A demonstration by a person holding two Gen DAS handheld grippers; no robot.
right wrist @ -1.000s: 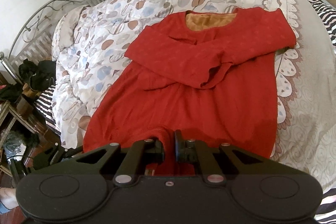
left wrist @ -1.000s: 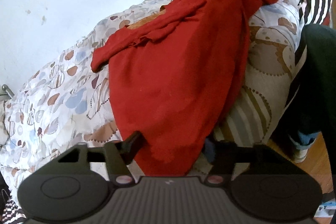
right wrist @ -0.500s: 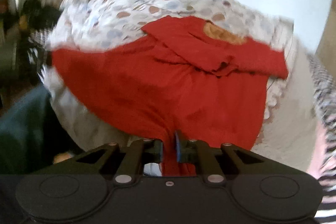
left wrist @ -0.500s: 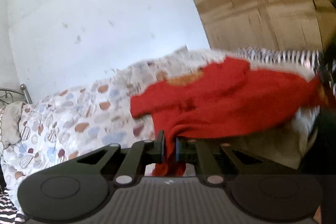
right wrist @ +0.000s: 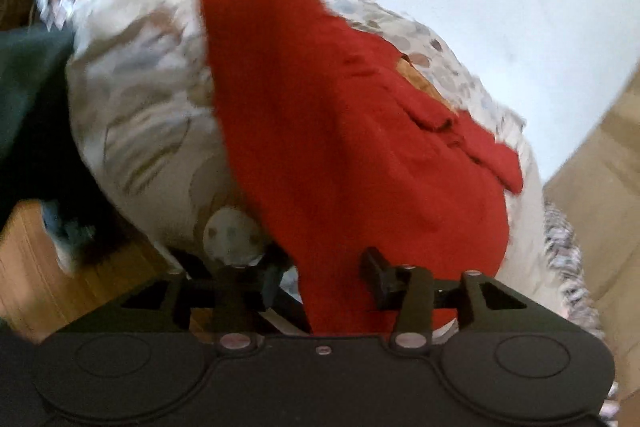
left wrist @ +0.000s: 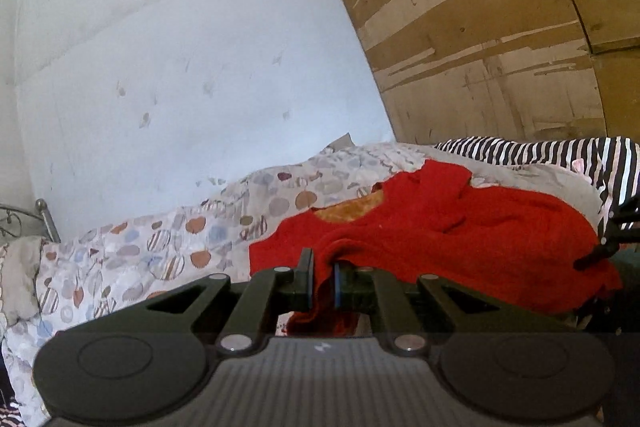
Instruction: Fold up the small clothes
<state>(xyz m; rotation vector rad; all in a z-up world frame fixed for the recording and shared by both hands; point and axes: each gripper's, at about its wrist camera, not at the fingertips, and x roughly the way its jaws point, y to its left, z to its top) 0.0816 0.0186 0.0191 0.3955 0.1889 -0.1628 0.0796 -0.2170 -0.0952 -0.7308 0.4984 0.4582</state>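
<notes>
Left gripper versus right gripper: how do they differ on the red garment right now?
The left gripper has its jaws nearly together, pinching a bunched edge of the red garment; the right gripper has its jaws spread wide, cloth hanging loosely between them. The left view is sharp, the right one motion-blurred. Both are at the garment's near edge, over the patterned quilt.

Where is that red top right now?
The red top lies on the patterned quilt in the left wrist view, beside the striped cloth, its near edge pinched in the left gripper.
</notes>
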